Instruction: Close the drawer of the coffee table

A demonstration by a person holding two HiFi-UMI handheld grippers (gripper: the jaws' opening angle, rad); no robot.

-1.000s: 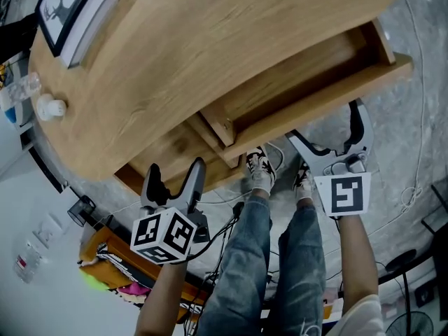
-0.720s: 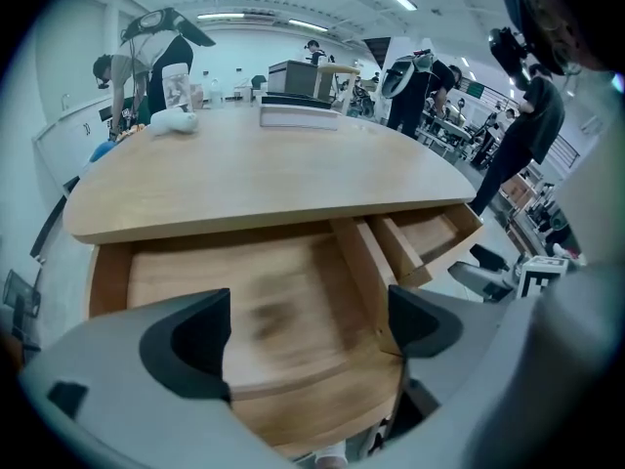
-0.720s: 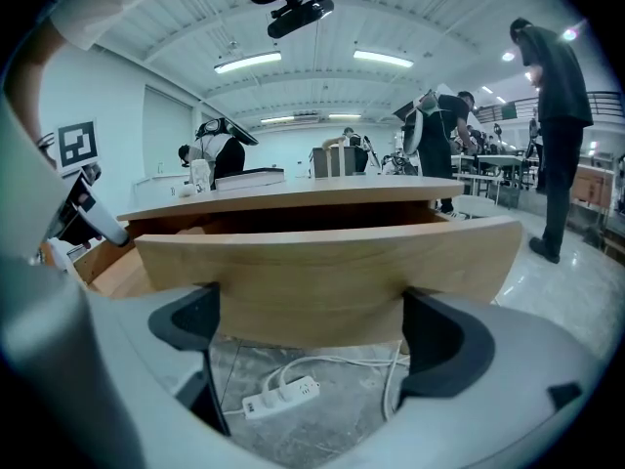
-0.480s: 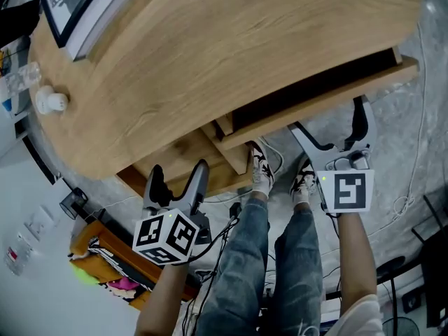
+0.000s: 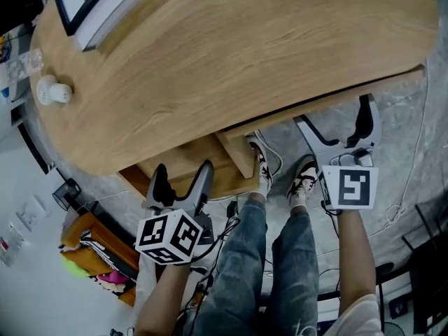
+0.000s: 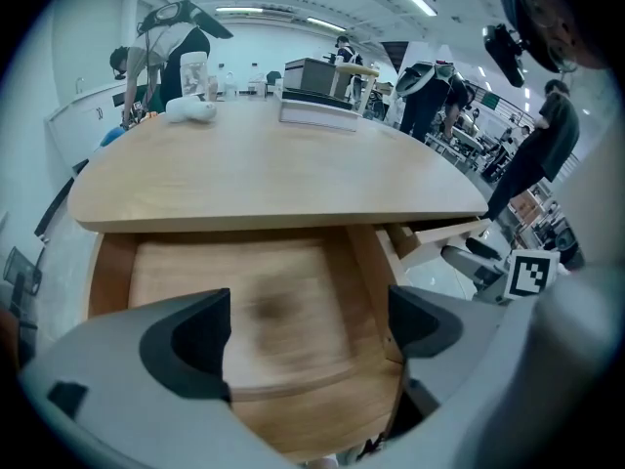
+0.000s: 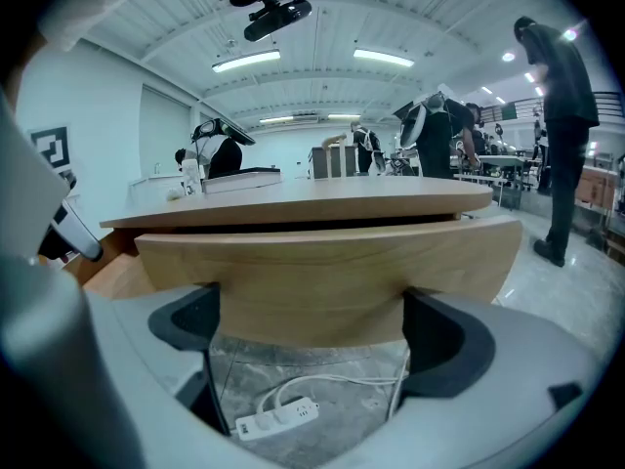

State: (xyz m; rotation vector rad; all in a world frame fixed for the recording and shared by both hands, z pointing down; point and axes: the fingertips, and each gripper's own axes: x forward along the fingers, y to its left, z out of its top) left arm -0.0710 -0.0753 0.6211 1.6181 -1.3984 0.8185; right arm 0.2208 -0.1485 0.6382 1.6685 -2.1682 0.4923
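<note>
The oval wooden coffee table (image 5: 231, 40) fills the upper part of the head view. Its drawer front (image 5: 329, 106) lies almost flush under the top's right edge, with only a thin dark gap showing. My right gripper (image 5: 333, 115) is open, and its jaws stand to either side of the drawer front (image 7: 322, 262), which looks pressed against the gripper between them. My left gripper (image 5: 183, 170) hangs open and empty in front of the table's lower shelf (image 6: 244, 301), touching nothing. In the left gripper view the drawer's end (image 6: 444, 234) pokes out at the right.
A framed picture on a book (image 5: 98, 2), a small white object (image 5: 52, 91) and a clear bottle (image 5: 21, 65) sit on the top's far left. The person's shoes (image 5: 262, 166) stand by the table leg. A power strip (image 7: 276, 418) with cables lies under the drawer. People stand behind.
The drawer has slid from wide open to almost shut under the tabletop. My right gripper has moved forward with its front. The left gripper has hardly moved.
</note>
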